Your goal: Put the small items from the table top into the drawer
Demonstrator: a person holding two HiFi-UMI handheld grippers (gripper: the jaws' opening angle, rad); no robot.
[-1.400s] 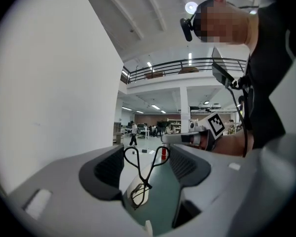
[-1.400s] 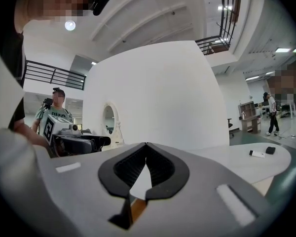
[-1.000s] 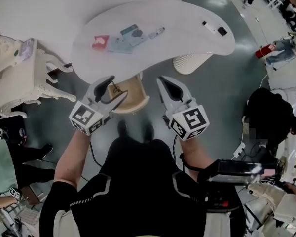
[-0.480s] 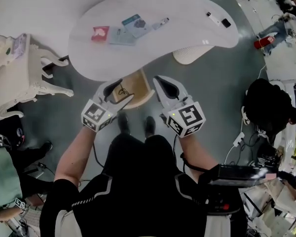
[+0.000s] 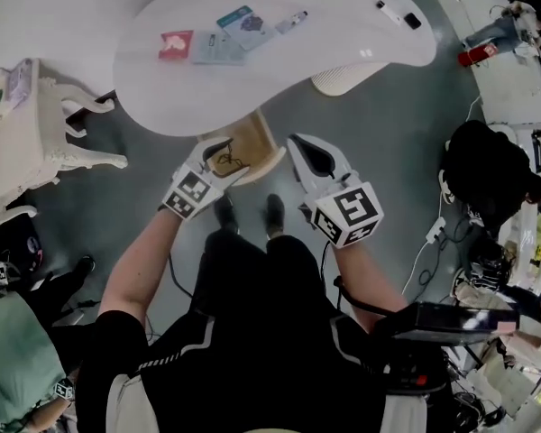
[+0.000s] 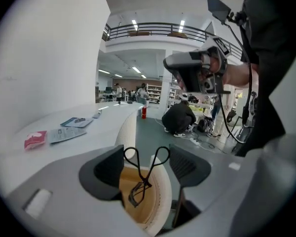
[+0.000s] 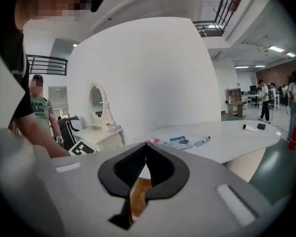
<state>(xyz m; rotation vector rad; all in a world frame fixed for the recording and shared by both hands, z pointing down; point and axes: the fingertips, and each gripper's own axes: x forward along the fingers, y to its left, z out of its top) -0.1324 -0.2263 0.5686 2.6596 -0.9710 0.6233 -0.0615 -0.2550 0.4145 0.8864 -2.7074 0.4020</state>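
Small items lying clustered on the smooth white table: crinkly red packet, flat leaflets, slim pen. Hovering the left gripper, fingers released and wide apart, over the rounded, wood-lined drawer swung out beneath the table, with a thin black wire eyelash curler lying inside. Keeping the right gripper empty, fingers clenched together. Judging this an early step, probably calling for reaching up next and pinching a flat piece by its edge.
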